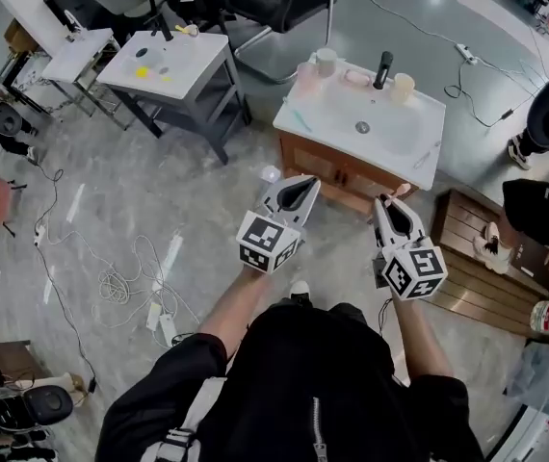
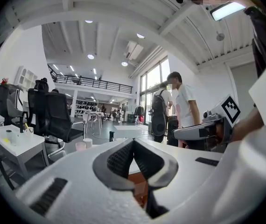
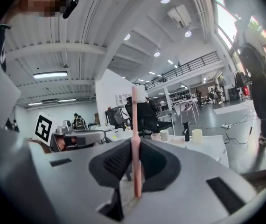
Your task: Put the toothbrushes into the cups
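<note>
View from a head camera looking steeply down: a person in black stands a little short of a white washbasin counter (image 1: 419,123) on a wooden base, a gripper in each hand, both pointing at the counter. The right gripper (image 3: 135,146) is clenched on a pink toothbrush (image 3: 135,125), which stands upright between its jaws with the paler end, probably the bristle head, on top. The left gripper (image 2: 133,146) has its jaws pressed together with nothing between them.

Along the counter's far edge stand three cups: a pink cup (image 1: 306,75) at the far left corner, a white cup (image 1: 326,62) just beside it, and a cream cup (image 1: 403,87) towards the far right. A black tap (image 1: 382,68) rises between the white and cream cups. A thin teal stick (image 1: 299,119), possibly a second toothbrush, lies on the counter's left side.

The step in hand looks like carrying the pink toothbrush to a cup. To do it well:
- keep the clamp firm and the brush upright
- come over the counter high enough that the handle's lower end clears the cup's rim
- centre it above the mouth, then lower it straight down – handle first
- loosen only once the handle is well inside, since a light cup may tip
- stay clear of the tap – the empty left gripper could steady the cup
</note>
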The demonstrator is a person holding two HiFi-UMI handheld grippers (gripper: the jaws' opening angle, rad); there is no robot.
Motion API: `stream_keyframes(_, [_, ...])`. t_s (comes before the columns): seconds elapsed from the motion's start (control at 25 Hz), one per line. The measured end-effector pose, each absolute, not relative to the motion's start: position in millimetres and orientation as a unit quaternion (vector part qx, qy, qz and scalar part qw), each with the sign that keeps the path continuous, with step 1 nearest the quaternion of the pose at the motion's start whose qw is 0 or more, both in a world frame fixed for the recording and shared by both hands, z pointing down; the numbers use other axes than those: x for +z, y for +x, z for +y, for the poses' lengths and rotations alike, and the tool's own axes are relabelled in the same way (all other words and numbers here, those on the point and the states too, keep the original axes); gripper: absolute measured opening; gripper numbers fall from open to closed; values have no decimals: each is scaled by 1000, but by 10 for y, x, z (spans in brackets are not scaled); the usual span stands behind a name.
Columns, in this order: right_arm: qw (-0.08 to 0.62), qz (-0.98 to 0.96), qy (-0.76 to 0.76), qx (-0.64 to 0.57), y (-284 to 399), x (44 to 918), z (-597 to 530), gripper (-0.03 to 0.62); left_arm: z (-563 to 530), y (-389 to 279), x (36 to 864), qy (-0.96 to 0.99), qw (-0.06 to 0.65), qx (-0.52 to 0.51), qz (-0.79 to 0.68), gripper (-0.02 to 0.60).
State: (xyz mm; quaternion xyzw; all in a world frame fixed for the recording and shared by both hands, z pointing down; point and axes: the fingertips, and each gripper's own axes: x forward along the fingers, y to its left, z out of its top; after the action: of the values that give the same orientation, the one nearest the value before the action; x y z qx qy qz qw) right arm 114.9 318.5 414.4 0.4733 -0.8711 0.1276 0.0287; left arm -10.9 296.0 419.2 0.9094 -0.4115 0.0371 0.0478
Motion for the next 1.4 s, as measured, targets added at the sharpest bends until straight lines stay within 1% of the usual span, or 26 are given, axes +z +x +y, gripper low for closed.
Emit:
stream_keyframes(0.28, [35,-863,486,136,979,4248,2770,49,2468,-242,4261,917,54,35,-395,2])
stream_keyframes(0.52, [33,-858,492,144,988,4302,2309,49,1984,-224,4329,918,60,39,-389,2])
stream_keyframes(0.76, [28,-855,495,154,1112,4406,1682,49,1393,-119,4391,919,60,46,-387,0])
stream_keyframes(1.04, [19,-858,489,158,1274,4471,658,49,418,19,4462,916,60,60,-393,0])
stream_keyframes(1.4, [19,-852,499,159,1685,4426,-568,49,-855,427,4377,919,61,56,-385,2])
